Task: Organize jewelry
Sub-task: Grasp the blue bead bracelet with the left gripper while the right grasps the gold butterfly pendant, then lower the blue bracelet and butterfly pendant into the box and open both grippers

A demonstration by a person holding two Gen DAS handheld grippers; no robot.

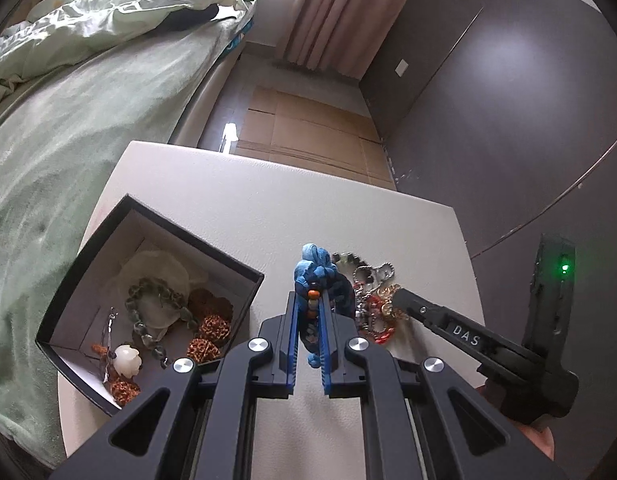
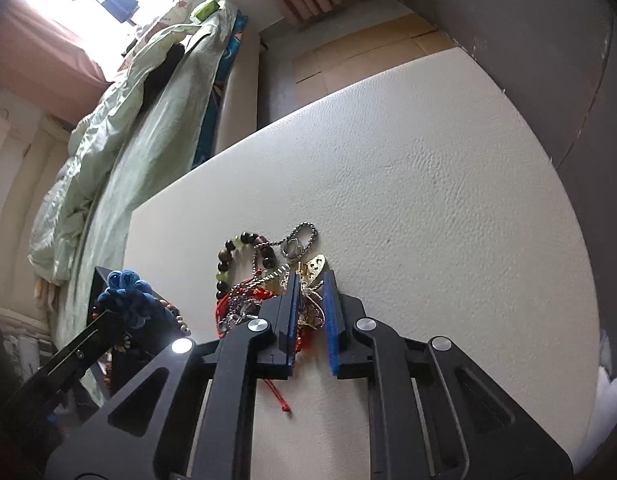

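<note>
Several bracelets sit in your black box; your left tongs grip a blue knotted cord bracelet, your right tongs straddle a gold pendant in the counter pile, grip unclear.

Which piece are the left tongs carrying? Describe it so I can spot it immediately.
On the white table, right of the open black box, the left tongs grip a blue knotted cord ornament strung with orange beads. It is the only blue, fabric piece; the pile beside it is metal and red.
</note>
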